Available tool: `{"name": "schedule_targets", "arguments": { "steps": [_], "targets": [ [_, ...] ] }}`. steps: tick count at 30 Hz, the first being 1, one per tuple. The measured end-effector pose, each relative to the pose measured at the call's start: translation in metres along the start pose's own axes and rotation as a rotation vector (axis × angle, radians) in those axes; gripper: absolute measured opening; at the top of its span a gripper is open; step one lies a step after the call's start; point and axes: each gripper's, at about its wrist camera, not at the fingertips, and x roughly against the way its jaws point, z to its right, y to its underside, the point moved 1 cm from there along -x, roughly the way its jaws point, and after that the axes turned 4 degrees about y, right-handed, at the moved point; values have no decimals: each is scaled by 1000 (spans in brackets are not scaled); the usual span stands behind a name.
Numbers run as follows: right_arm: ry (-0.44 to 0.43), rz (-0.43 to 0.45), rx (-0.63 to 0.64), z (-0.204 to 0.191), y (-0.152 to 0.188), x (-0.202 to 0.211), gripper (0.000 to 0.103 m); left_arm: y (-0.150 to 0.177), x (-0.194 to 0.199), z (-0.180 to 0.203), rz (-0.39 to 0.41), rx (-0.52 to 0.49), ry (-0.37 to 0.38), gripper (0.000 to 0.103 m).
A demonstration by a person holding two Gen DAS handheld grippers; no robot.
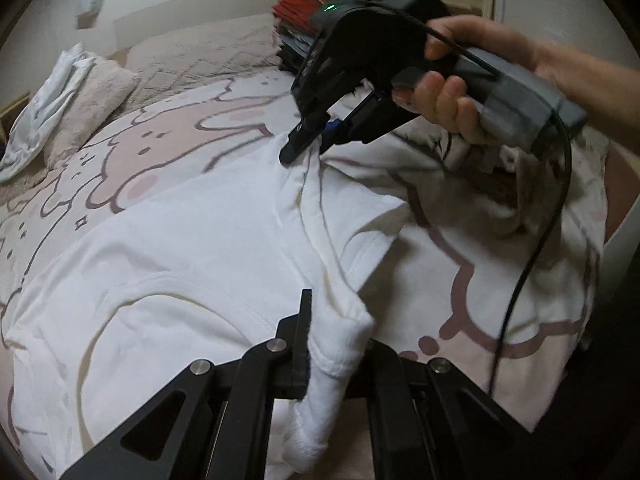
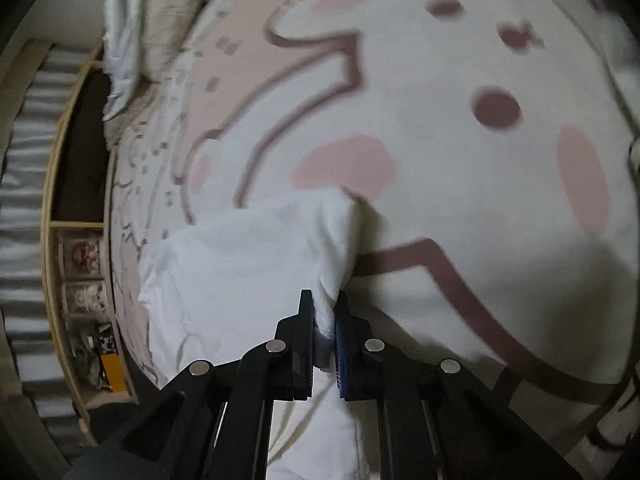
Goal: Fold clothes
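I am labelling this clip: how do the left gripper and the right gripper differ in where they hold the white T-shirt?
The left gripper pinches a bunched corner of the white T-shirt nearest its own camera; the right gripper pinches the far end of the same folded edge. The left gripper's bunch is thick and hangs down over the fingers; the right gripper's is a thin bunch. Both are shut on the shirt, above the patterned blanket.

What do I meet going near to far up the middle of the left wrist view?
Left tool shut on white cotton T-shirt → right tool pinching its far edge → pink cartoon-print bedcover → red-topped stack.
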Motion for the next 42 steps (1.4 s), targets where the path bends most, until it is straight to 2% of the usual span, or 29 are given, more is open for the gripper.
{"name": "schedule_targets", "arguments": {
  "steps": [4,8,12,17,20,28,31,35,40,42],
  "targets": [
    [-74,70,47,-48,-2,25,10,-4,35,-19,70,100,-4,4],
    [-119,107,125,-101,-5,38,10,-1,70,-45,147,230,-41,4],
    [-137,97,217,-160,-5,23,10,11,92,-68,170,326,-75,4],
    [-188,57,303,-213,5,0,10,33,110,-90,181,407,-128,4],
    [-211,32,334,-243,8,-21,10,48,116,-109,169,492,-143,4],
    [-149,-22,361,-286,9,-89,10,90,112,-163,117,758,-148,4],
    [-103,-47,366,-296,9,-118,10,102,109,-175,87,824,-144,4],
    [-43,-74,362,-302,11,-154,10,114,106,-185,57,885,-138,4],
    [6,-143,416,-308,19,-189,10,123,107,-189,43,926,-114,7],
    [7,-174,438,-312,21,-196,15,126,108,-189,34,933,-107,7]
  ]
}}
